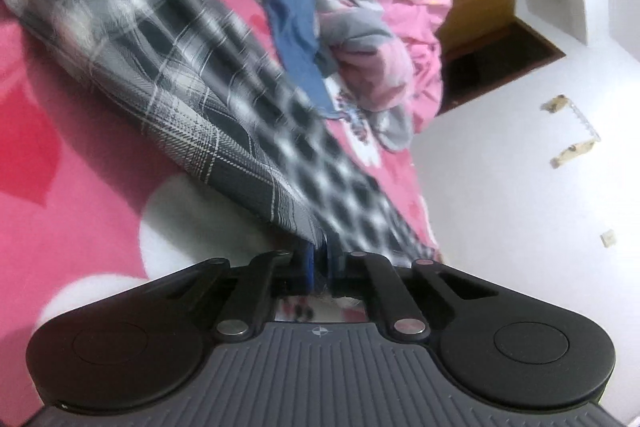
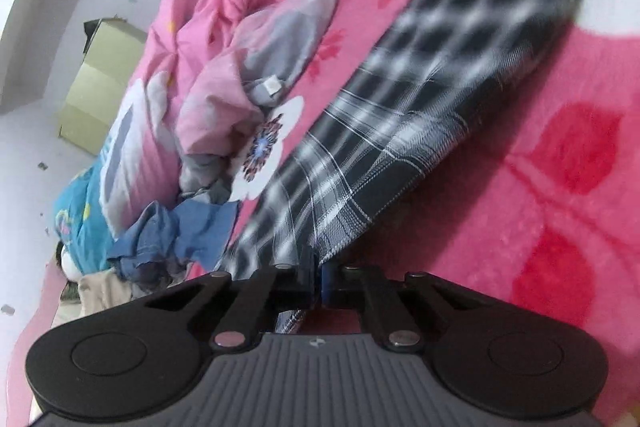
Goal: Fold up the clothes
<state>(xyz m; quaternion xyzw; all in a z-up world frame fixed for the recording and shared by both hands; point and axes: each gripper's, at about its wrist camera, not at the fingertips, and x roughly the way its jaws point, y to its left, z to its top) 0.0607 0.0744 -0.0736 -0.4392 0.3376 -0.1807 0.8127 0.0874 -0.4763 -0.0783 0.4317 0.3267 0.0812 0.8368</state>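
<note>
Left wrist view: mounted behind the left gripper (image 1: 318,259), looking along its fingers, tilted down, close over the pink bedspread (image 1: 80,187). Right wrist view: same mounting behind the right gripper (image 2: 316,267), equally close. Shared by both: plaid garment (image 1: 192,99), pink quilt (image 2: 208,39), blue denim garment (image 2: 176,231).

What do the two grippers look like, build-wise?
Both match: the left gripper and right gripper have a grey ribbed body with a small crosshair mark, two round black housings, black linkage bars on silver pins, and blue fingers. No cables, hands or sleeves show.
</note>
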